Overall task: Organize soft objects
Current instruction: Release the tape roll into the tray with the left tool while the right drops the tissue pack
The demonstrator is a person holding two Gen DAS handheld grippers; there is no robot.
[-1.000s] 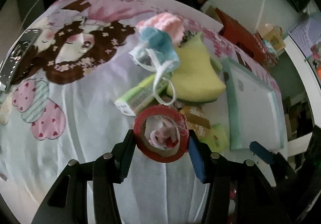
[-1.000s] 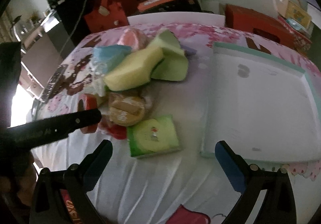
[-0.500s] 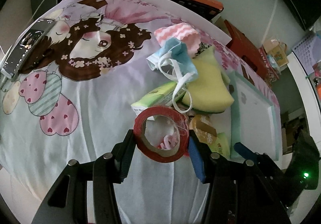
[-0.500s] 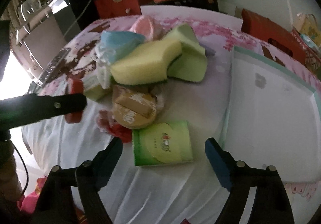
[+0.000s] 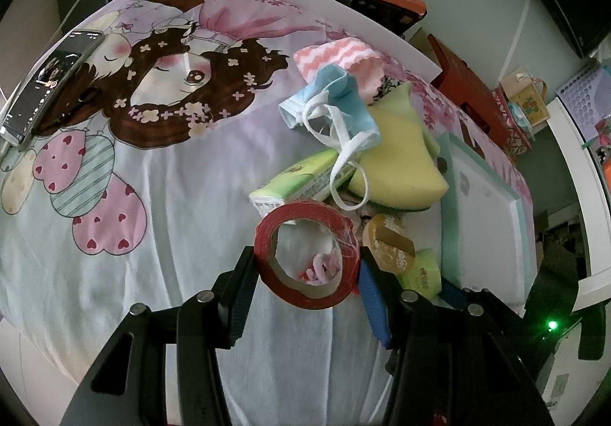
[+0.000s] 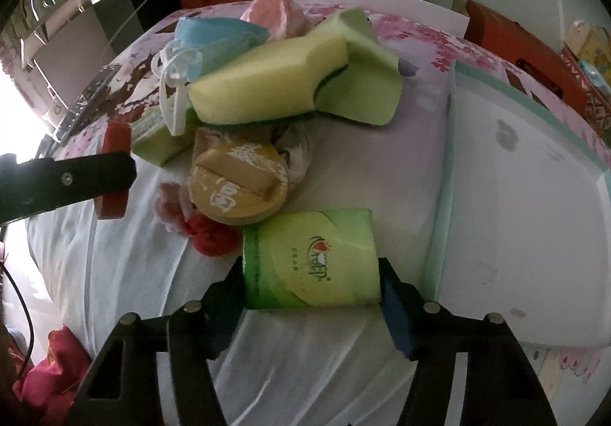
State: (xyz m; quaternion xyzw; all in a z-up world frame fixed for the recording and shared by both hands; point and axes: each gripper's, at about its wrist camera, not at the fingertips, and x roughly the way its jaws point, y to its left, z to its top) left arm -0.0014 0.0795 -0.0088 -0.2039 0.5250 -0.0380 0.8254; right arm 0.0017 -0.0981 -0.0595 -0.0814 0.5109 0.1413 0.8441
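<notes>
Closing right gripper (image 6: pixel 311 286) flanks tissue pack (image 6: pixel 311 258), pads touching.

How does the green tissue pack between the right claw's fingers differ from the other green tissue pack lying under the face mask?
The green tissue pack at the right claw lies flat on the sheet, printed face up and uncovered, apart from the heap. The second green tissue pack is tucked under the yellow sponge and the blue face mask's white straps, so only part shows. The first sits between claw fingers; nothing grips the second. Both are soft green wrapped packs.
</notes>
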